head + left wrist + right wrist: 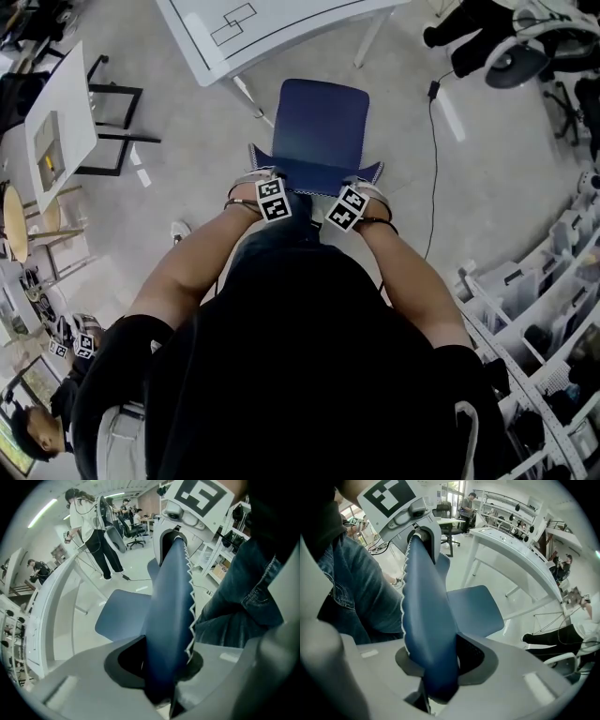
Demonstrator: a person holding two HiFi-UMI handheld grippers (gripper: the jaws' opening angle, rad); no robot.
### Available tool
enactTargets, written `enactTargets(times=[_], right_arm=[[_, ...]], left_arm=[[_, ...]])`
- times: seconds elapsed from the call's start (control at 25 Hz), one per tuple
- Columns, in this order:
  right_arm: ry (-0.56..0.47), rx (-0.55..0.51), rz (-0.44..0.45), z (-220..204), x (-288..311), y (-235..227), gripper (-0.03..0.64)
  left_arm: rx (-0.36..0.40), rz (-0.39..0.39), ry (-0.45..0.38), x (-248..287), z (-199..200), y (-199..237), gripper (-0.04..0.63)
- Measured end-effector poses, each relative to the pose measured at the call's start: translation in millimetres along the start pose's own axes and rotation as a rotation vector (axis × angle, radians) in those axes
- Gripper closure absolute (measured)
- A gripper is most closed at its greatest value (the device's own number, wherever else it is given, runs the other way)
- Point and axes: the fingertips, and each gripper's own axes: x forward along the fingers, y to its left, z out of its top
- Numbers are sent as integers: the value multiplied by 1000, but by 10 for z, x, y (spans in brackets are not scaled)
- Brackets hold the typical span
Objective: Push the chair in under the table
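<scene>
Now left claw [261, 178] and right claw [367, 186] grip chair [319, 122].

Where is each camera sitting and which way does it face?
Head view: on the person's head, looking steeply down at the chair and table; forearms, left tool, right tool show.
Left gripper view: on the left tool, looking along jaws clamped on the backrest; jeans at right.
Right gripper view: on the right tool, same clamp; jeans at left.
Shared: both gripper views show the seat.
</scene>
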Motion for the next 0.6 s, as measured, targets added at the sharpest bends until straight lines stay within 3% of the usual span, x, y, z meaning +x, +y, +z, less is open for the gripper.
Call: enactTargets(times=[0.6], right_arm=[[9, -29, 25, 592, 138, -1216, 463]], left_arm=[[-32, -15, -12, 26, 85, 1334, 387]])
